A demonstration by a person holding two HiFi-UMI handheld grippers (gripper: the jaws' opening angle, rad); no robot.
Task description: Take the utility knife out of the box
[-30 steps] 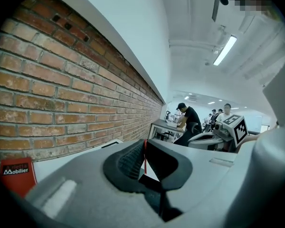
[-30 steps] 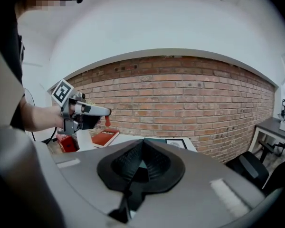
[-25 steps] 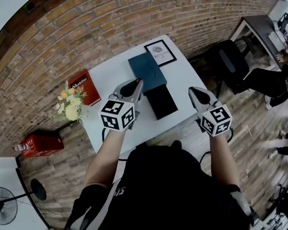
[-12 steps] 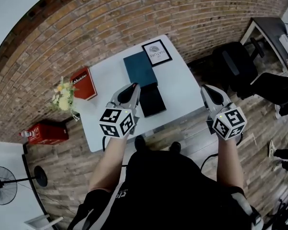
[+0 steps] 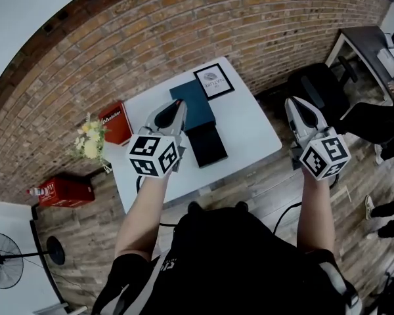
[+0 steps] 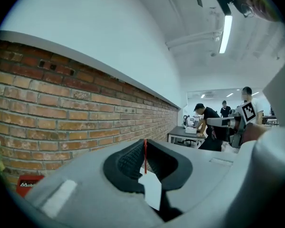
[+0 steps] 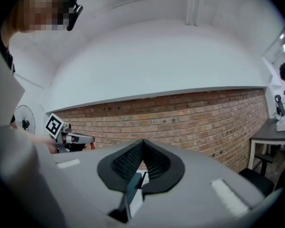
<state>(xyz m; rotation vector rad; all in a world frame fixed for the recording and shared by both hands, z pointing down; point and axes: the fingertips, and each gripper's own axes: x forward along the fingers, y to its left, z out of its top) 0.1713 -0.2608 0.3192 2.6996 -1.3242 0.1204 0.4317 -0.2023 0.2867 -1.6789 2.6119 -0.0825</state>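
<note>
The box lies open on the white table (image 5: 249, 126) in the head view. Its dark teal lid (image 5: 196, 104) rests just behind the black base (image 5: 209, 145). My left gripper (image 5: 175, 112) hovers over the lid's left edge. In the left gripper view its jaws (image 6: 145, 145) stand almost together with a thin red strip (image 6: 145, 156) pinched edge-on between them. I cannot tell whether that strip is the utility knife. My right gripper (image 5: 297, 107) is held over the floor beyond the table's right edge, and its jaws (image 7: 143, 144) are shut on nothing.
A framed picture (image 5: 215, 81) stands at the table's far end, with a red book (image 5: 116, 120) and flowers (image 5: 90, 143) at its left. A brick wall runs behind. A black chair (image 5: 322, 87), a desk (image 5: 368, 41) and people are to the right.
Both grippers have risen. The right one has swung from the table's right corner out over the floor. The left one has drifted slightly left. The table looks farther below.
</note>
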